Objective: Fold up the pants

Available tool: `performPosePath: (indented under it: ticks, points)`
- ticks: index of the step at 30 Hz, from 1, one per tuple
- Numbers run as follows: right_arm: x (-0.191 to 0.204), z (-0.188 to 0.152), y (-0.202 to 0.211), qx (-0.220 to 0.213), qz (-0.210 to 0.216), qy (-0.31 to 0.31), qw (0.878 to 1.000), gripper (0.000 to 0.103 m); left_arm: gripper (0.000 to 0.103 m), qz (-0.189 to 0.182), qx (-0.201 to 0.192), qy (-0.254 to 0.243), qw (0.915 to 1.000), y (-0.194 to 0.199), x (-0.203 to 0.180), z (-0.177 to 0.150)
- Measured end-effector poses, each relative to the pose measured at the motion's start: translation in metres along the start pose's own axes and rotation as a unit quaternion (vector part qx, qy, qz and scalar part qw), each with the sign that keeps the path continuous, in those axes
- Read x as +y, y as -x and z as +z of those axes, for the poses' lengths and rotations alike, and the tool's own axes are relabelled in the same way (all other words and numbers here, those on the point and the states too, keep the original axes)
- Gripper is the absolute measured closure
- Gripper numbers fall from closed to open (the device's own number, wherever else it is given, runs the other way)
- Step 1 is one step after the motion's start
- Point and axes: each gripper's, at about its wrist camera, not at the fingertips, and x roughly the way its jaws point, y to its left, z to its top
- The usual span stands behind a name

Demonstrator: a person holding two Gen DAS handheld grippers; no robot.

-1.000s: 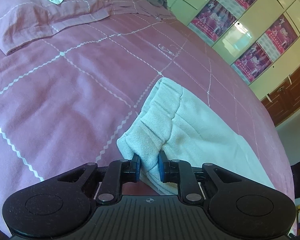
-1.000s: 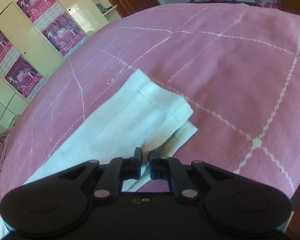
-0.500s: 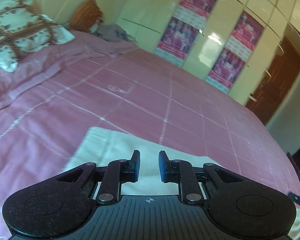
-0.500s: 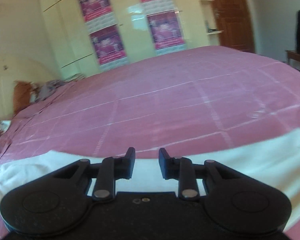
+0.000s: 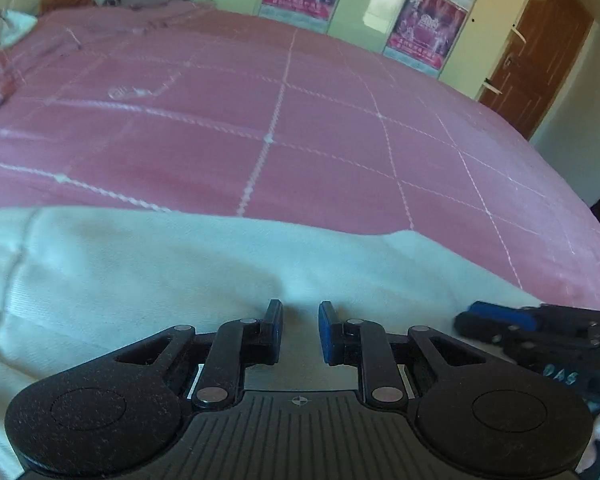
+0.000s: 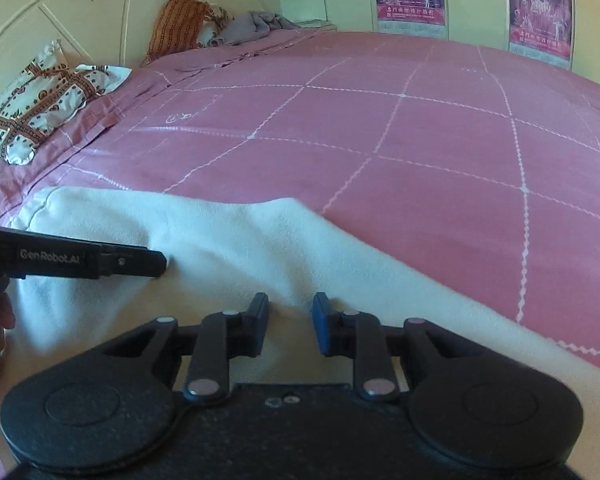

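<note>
Two grippers, both empty: left gripper (image 5: 299, 326) and right gripper (image 6: 290, 322) each hover low over the pants (image 5: 148, 276) with jaws parted a narrow gap, nothing between the pads, no cloth pinched. The pants are white, lying as one long flat band along the near edge of the bed (image 6: 420, 152), on the pink checked cover. In the right wrist view the left gripper pokes in from the left side, tip just above the cloth. One end of the band, with a stitched hem or waistband (can't tell which), sits toward the pillow (image 6: 40, 100) end. Judgement: the lengthwise fold looks done, legs stacked into a single strip; the crosswise fold(s) to shorten it are still left. Next grab probably needs an end of the strip, both layers together. Far side: wardrobe doors with posters (image 5: 432, 24), brown door (image 5: 540, 40) in the far right corner.
</note>
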Motion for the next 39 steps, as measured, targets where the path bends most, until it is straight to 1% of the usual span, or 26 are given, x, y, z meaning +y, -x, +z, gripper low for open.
performPosePath:
  ticks: [1, 2, 3, 4, 5, 6, 9, 11, 13, 14, 15, 17, 18, 19, 20, 21, 22, 24, 25, 26, 28, 30, 32, 35, 37, 39]
  points:
    - [-0.002, 0.0, 0.009, -0.013, 0.001, -0.008, 1.0, 0.075, 0.083, 0.022, -0.006, -0.012, 0.9997, 0.008, 0.003, -0.006]
    - [-0.004, -0.002, 0.02, -0.041, -0.008, -0.015, 0.999, 0.071, 0.083, 0.041, 0.009, -0.01, 0.9991, 0.007, 0.011, -0.011]
    - [-0.008, -0.003, 0.026, -0.058, -0.021, -0.021, 0.998, 0.07, 0.083, 0.026, 0.013, 0.008, 0.9995, 0.008, 0.021, -0.016]
    - [-0.018, -0.005, 0.022, -0.044, -0.041, -0.034, 0.998, 0.072, 0.083, 0.009, 0.009, 0.038, 0.9992, 0.013, 0.032, -0.019]
    - [-0.029, -0.008, 0.014, -0.006, -0.051, -0.05, 0.997, 0.072, 0.083, 0.003, 0.006, 0.054, 0.9985, 0.02, 0.037, -0.022]
    - [-0.037, -0.012, 0.018, -0.011, -0.039, -0.061, 0.997, 0.073, 0.083, 0.005, 0.001, 0.056, 0.9984, 0.03, 0.038, -0.025]
    - [-0.046, -0.021, 0.059, -0.04, -0.063, -0.056, 0.996, 0.071, 0.083, 0.02, -0.014, 0.032, 0.9992, 0.059, 0.043, -0.043]
    - [-0.065, -0.038, 0.093, -0.062, -0.069, -0.06, 0.994, 0.067, 0.083, 0.027, -0.01, 0.043, 0.9987, 0.073, 0.055, -0.053]
    - [-0.097, -0.061, 0.115, -0.041, -0.11, -0.068, 0.991, 0.062, 0.083, 0.017, -0.011, 0.066, 0.9976, 0.087, 0.067, -0.059]
    - [-0.12, -0.075, 0.125, -0.018, -0.147, -0.074, 0.986, 0.063, 0.083, 0.016, -0.012, 0.072, 0.9972, 0.093, 0.071, -0.063]
    - [-0.143, -0.088, 0.137, -0.014, -0.174, -0.089, 0.981, 0.063, 0.083, 0.015, -0.013, 0.076, 0.9969, 0.096, 0.075, -0.065]
    - [-0.197, -0.115, 0.175, -0.029, -0.21, -0.148, 0.966, 0.067, 0.083, 0.021, -0.013, 0.074, 0.997, 0.098, 0.078, -0.066]
    - [-0.22, -0.126, 0.193, -0.036, -0.239, -0.173, 0.955, 0.067, 0.083, 0.025, -0.015, 0.074, 0.9968, 0.1, 0.077, -0.066]
    - [-0.242, -0.138, 0.212, -0.039, -0.269, -0.206, 0.94, 0.074, 0.083, 0.025, -0.019, 0.079, 0.9964, 0.1, 0.08, -0.063]
    - [-0.261, -0.149, 0.235, -0.052, -0.269, -0.246, 0.93, 0.077, 0.083, 0.024, -0.027, 0.086, 0.9956, 0.107, 0.082, -0.064]
    - [-0.276, -0.163, 0.264, -0.085, -0.252, -0.289, 0.919, 0.065, 0.083, 0.023, -0.038, 0.092, 0.9948, 0.113, 0.082, -0.064]
    - [-0.282, -0.176, 0.289, -0.118, -0.25, -0.314, 0.908, 0.06, 0.083, 0.026, -0.045, 0.095, 0.9941, 0.119, 0.083, -0.066]
    - [-0.287, -0.203, 0.33, -0.162, -0.25, -0.354, 0.887, 0.06, 0.079, 0.038, -0.047, 0.098, 0.9934, 0.125, 0.086, -0.071]
    - [-0.289, -0.219, 0.346, -0.18, -0.24, -0.379, 0.875, 0.063, 0.074, 0.041, -0.038, 0.097, 0.9937, 0.123, 0.089, -0.073]
    - [-0.291, -0.235, 0.358, -0.195, -0.226, -0.399, 0.867, 0.065, 0.074, 0.045, -0.029, 0.096, 0.9939, 0.122, 0.09, -0.076]
    - [-0.296, -0.266, 0.375, -0.205, -0.22, -0.429, 0.852, 0.066, 0.074, 0.045, -0.022, 0.093, 0.9944, 0.119, 0.091, -0.082]
    - [-0.294, -0.284, 0.373, -0.207, -0.207, -0.454, 0.841, 0.066, 0.074, 0.044, -0.024, 0.092, 0.9945, 0.117, 0.092, -0.081]
    - [-0.297, -0.296, 0.366, -0.208, -0.173, -0.485, 0.832, 0.061, 0.074, 0.043, -0.022, 0.094, 0.9944, 0.114, 0.095, -0.082]
    - [-0.303, -0.309, 0.346, -0.214, -0.122, -0.535, 0.808, 0.057, 0.074, 0.042, -0.02, 0.098, 0.9942, 0.112, 0.096, -0.081]
    - [-0.308, -0.305, 0.338, -0.204, -0.111, -0.55, 0.802, 0.056, 0.074, 0.041, -0.021, 0.098, 0.9941, 0.111, 0.097, -0.082]
    - [-0.316, -0.301, 0.329, -0.197, -0.094, -0.575, 0.788, 0.057, 0.074, 0.041, -0.021, 0.101, 0.9938, 0.11, 0.097, -0.082]
